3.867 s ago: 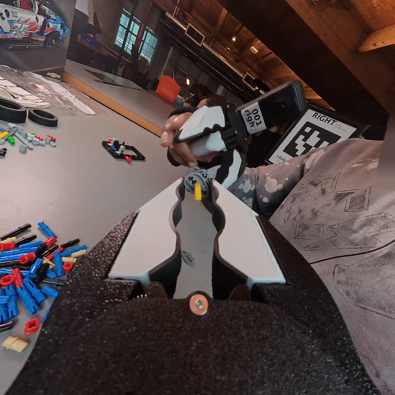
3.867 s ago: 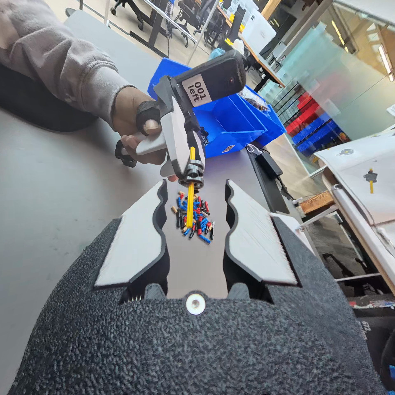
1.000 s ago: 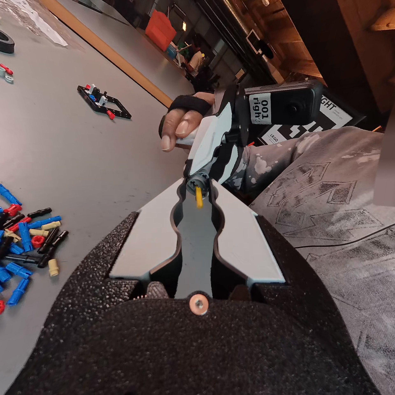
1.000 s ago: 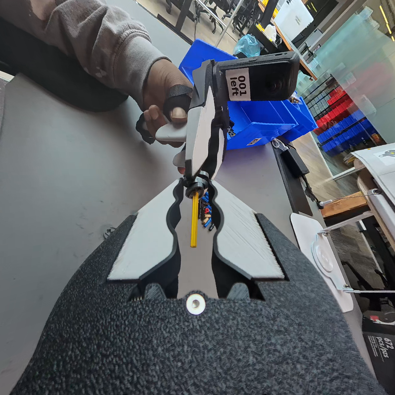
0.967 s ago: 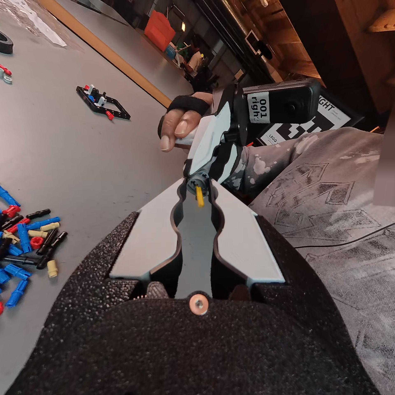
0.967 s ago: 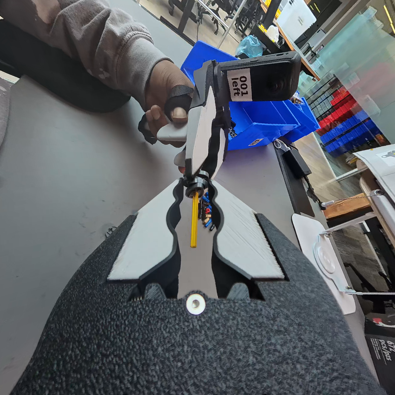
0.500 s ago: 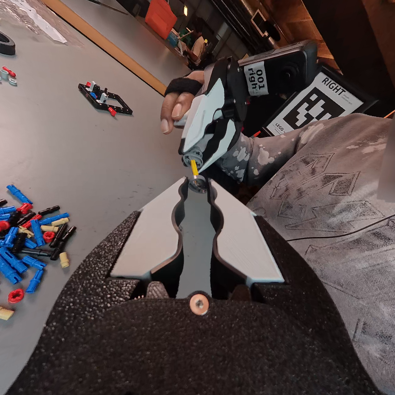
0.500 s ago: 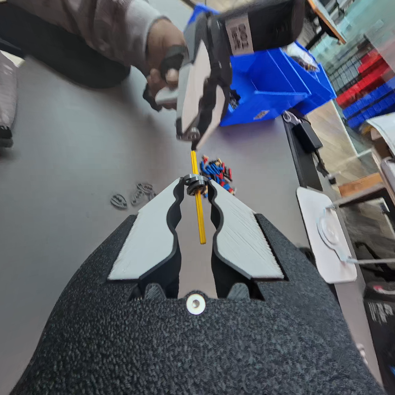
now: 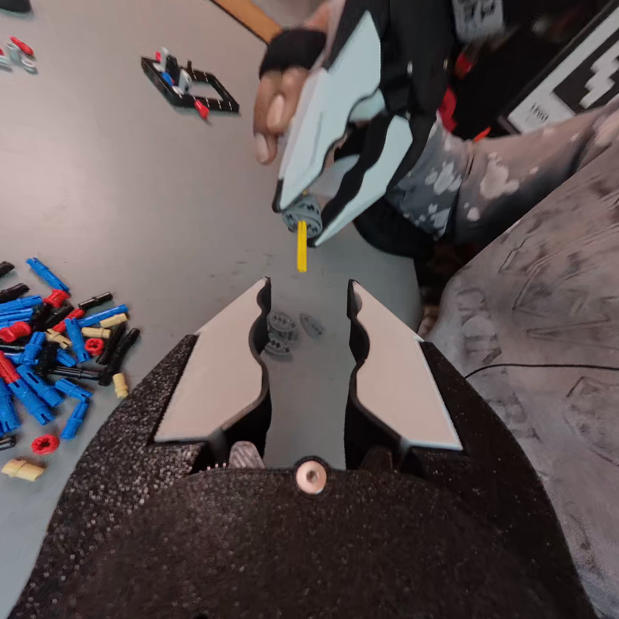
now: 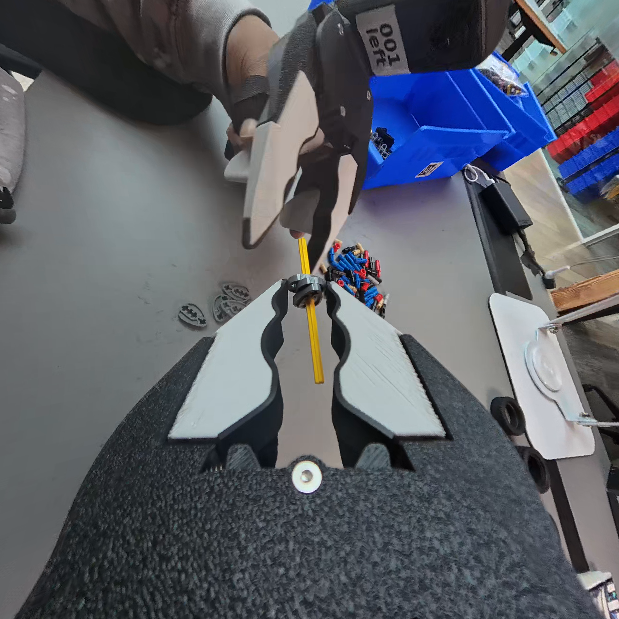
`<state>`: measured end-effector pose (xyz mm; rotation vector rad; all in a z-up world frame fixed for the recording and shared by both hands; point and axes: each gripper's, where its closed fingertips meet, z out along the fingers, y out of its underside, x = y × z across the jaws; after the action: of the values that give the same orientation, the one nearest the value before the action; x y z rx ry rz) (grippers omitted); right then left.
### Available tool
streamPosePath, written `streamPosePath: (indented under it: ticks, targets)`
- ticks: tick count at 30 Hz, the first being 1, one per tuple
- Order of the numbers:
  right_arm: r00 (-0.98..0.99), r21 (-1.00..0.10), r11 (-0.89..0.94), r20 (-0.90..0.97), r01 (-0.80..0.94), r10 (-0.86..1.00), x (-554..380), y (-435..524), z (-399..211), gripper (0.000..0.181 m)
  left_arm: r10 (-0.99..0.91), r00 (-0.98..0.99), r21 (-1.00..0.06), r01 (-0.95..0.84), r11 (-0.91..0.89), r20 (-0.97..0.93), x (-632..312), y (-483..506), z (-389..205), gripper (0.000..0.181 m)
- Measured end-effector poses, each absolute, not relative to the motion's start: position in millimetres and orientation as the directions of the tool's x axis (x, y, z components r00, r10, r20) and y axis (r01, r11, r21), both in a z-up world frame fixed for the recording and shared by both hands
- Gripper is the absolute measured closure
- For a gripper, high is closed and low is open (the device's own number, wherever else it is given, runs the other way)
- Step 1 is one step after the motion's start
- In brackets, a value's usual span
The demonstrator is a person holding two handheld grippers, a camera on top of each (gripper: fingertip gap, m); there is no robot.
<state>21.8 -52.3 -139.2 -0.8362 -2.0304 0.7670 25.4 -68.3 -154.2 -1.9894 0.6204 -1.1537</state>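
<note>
Above the worktop [image 10: 100, 207] our right gripper [image 10: 306, 288] pinched the grey hub [image 10: 305, 288] threaded on the yellow axle [image 10: 315, 348], while our left gripper [image 9: 308, 284], jaws spread and empty, hovered over loose grey plates [image 9: 281, 331].

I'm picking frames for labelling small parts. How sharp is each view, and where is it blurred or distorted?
Left wrist view: motion blur smears the pile of pins and the black frame; the yellow axle stays readable. Right wrist view: sharper, with the grey discs crisp between the fingers; wide-angle bending curves the blue bins.
</note>
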Motion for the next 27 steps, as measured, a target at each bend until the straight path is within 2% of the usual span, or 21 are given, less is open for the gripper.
streamPosePath:
  ticks: [1, 4, 8, 10, 13, 19, 22, 27]
  targets:
    - [-0.465, -0.740, 0.613, 0.455, 0.277, 0.759, 18, -56, -139, 0.159, -0.687, 0.455, -0.785, 0.043, -0.618, 0.566, 23, -63, -145, 0.133]
    - [-0.442, -0.692, 0.670, 0.529, 0.268, 0.724, 9, -63, -139, 0.159, -0.653, 0.390, -0.747, 0.166, -0.644, 0.650, 23, -58, -132, 0.132]
    - [-0.413, -0.654, 0.713, 0.594, 0.252, 0.690, 4, -66, -134, 0.159, -0.667, 0.374, -0.753, 0.156, -0.640, 0.644, 28, -61, -130, 0.152]
    - [-0.401, -0.672, 0.707, 0.598, 0.220, 0.694, 4, -70, -127, 0.159, -0.687, 0.360, -0.767, 0.160, -0.621, 0.631, 27, -63, -125, 0.160]
    - [-0.404, -0.712, 0.667, 0.555, 0.221, 0.727, 11, -65, -120, 0.156, -0.709, 0.364, -0.790, 0.156, -0.593, 0.604, 24, -64, -120, 0.160]
    - [-0.464, -0.762, 0.616, 0.480, 0.200, 0.744, 20, -71, -119, 0.177, -0.731, 0.339, -0.797, 0.111, -0.594, 0.593, 27, -71, -121, 0.161]
    - [-0.496, -0.820, 0.538, 0.390, 0.196, 0.776, 23, -74, -112, 0.178, -0.751, 0.324, -0.809, 0.088, -0.581, 0.575, 29, -76, -115, 0.160]
    - [-0.528, -0.854, 0.478, 0.316, 0.203, 0.788, 25, -77, -111, 0.178, -0.770, 0.331, -0.825, 0.051, -0.563, 0.546, 29, -79, -114, 0.160]
